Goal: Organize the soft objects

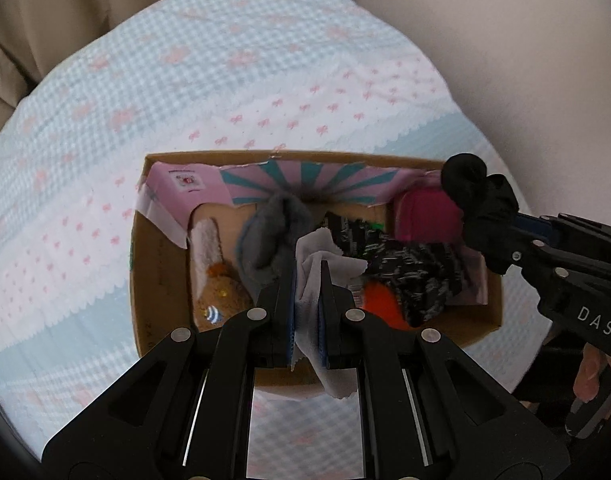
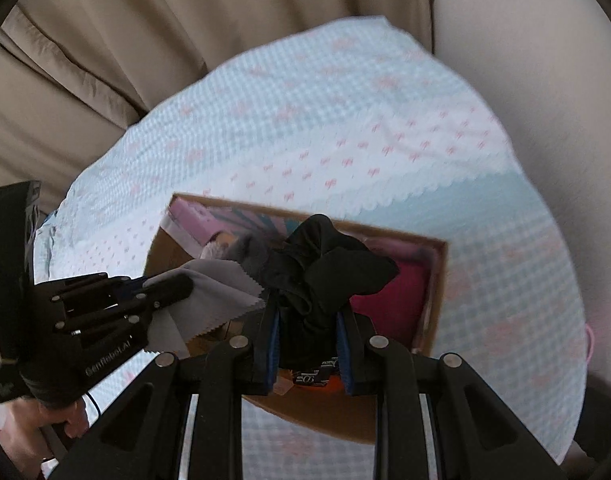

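Observation:
A cardboard box (image 1: pixel 157 264) sits on the bed and holds several soft things: a grey sock (image 1: pixel 269 236), a black-and-white knit piece (image 1: pixel 409 268), a magenta cloth (image 1: pixel 425 216), an orange item (image 1: pixel 381 304) and a brown plush toy (image 1: pixel 221 284). My left gripper (image 1: pixel 308 280) is shut on a pale grey cloth (image 1: pixel 325 264) above the box; it also shows in the right wrist view (image 2: pixel 177 286) with the cloth (image 2: pixel 213 292). My right gripper (image 2: pixel 307 320) is shut on a black fabric bundle (image 2: pixel 329 272) over the box (image 2: pixel 435 304); it also shows in the left wrist view (image 1: pixel 481 220).
The bed is covered by a light blue checked sheet with pink bows (image 1: pixel 225 72). Beige curtains (image 2: pixel 145 40) hang behind it and a pale wall (image 1: pixel 525 40) stands at the right. The box's inner flaps are pink with teal rays (image 1: pixel 305 184).

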A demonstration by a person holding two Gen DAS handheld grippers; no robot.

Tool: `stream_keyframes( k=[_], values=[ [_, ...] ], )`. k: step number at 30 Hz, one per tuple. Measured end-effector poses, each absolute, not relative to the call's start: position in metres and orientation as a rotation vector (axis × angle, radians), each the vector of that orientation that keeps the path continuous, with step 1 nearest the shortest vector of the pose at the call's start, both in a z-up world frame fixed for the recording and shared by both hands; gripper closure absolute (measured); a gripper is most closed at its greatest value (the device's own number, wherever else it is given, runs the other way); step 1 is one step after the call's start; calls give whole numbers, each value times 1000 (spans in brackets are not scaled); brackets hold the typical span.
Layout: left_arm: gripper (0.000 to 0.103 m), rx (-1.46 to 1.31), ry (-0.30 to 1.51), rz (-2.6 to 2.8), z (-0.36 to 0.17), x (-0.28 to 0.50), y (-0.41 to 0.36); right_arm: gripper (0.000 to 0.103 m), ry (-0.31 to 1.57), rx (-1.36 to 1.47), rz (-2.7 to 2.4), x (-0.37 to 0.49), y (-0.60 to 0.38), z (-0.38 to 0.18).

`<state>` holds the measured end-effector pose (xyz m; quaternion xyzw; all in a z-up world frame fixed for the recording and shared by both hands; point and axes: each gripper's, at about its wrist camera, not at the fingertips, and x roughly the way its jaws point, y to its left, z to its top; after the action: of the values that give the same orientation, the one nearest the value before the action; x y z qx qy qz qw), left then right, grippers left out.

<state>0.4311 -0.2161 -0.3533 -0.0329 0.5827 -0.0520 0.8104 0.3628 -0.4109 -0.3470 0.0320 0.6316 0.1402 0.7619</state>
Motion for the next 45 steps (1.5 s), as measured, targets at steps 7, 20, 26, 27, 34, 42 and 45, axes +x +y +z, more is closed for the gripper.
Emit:
stream_keyframes(
  k=[7,20,26,27,34,42,45],
  values=[
    [0,-20,1260,-85,-367,429,-216,37,1461,86,304,381,-417,-378],
    [0,-35,1237,-72,-342,414,-205,17,1451,103,271,378,-418,-372],
    [0,-34,1175,-55,-298,393,-200,17,1376,67,254,364,-408,-328],
    [0,-37,1160,-58,-289,389,-199,17,1361,55,247,361,-405,-320],
    [0,-19,1002,-64,-197,343,-189,17,1206,27,214,322,-380,-227],
    [0,-12,786,-56,-106,265,-164,0,964,-11,134,260,-354,-112],
    [0,-32,719,-60,-80,240,-152,0,897,-19,96,239,-349,-83]
  ],
)
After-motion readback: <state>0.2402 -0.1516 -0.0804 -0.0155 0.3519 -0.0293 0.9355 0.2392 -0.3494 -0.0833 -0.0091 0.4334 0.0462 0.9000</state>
